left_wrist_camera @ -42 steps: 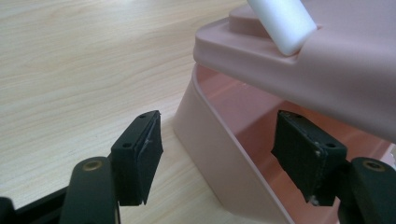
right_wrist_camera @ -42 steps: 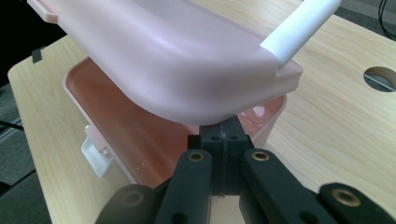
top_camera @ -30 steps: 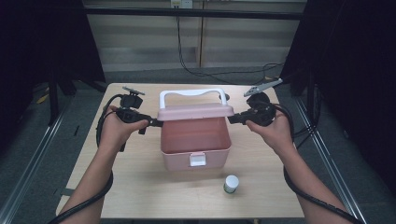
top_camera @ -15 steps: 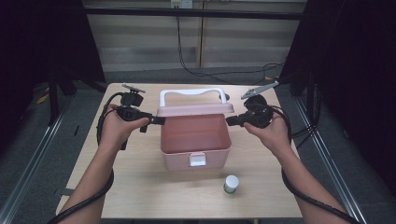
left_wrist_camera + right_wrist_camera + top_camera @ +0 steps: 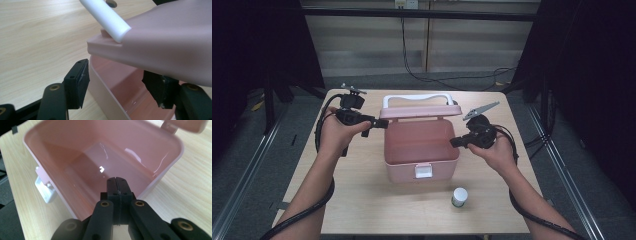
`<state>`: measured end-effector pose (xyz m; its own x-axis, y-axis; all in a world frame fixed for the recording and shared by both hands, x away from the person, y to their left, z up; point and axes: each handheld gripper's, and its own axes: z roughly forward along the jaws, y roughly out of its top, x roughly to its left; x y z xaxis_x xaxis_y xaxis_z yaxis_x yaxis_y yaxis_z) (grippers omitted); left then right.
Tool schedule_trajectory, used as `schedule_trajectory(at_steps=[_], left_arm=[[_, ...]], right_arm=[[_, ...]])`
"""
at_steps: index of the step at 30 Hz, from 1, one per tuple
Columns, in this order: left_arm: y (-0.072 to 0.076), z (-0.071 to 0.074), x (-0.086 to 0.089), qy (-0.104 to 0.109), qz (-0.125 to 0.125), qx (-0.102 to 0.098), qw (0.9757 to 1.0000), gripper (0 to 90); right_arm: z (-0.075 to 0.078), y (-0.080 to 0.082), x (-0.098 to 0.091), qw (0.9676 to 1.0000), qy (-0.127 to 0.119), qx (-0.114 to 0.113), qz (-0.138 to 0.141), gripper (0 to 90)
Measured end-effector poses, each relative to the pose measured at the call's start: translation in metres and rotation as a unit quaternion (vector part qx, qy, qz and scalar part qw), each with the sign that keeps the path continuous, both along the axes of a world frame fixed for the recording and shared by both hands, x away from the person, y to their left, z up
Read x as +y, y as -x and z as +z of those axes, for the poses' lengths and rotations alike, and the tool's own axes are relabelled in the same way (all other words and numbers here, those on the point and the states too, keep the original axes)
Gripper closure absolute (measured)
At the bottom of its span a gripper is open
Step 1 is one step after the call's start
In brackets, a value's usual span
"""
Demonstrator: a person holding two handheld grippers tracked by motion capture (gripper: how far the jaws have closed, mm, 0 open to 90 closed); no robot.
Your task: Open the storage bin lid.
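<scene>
While the pink box (image 5: 422,145) sits mid-bench with its lid (image 5: 419,111) tipped up at the far edge, white handle (image 5: 417,99) behind it, both tools work at its rim. Left tool (image 5: 379,122) is at the lid's left corner; in the left gripper view its jaws are part open and straddle the box's left wall (image 5: 105,92) under the lid corner (image 5: 150,47); they have just been closing, but the pads (image 5: 81,82) look clear of the plastic, so no grip yet. Right tool (image 5: 455,142) is at the box's right rim, jaws pressed fully together on nothing, tip (image 5: 117,185) poking over the rim into the empty interior. White latch (image 5: 423,171) on the near wall hangs undone. Small white-capped jar (image 5: 459,196) stands on the bench (image 5: 362,200) near-right of the box, well apart from both tools.

Risks, as I judge them:
- Lid is unsupported by any grip; a nudge from the left tool could drop it shut onto the right tool's tip.
- Left jaws closing on wall and lid edge together could pinch askew and drag or tip the light box.
- Right tool pushing down on the rim could tilt the box toward the jar and knock it over.
</scene>
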<state>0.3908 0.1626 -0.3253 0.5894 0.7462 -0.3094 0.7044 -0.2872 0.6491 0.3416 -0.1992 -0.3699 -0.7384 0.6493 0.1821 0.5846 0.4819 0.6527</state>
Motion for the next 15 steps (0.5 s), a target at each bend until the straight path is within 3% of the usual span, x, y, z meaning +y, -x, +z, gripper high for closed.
schedule_trajectory(at_steps=[15], left_arm=[[-0.0053,0.0097,-0.004,0.006,0.01,-0.005,0.9999,53.4]], right_arm=[[-0.0099,0.0045,0.0034,0.9999,0.006,0.008,0.014,90.0]])
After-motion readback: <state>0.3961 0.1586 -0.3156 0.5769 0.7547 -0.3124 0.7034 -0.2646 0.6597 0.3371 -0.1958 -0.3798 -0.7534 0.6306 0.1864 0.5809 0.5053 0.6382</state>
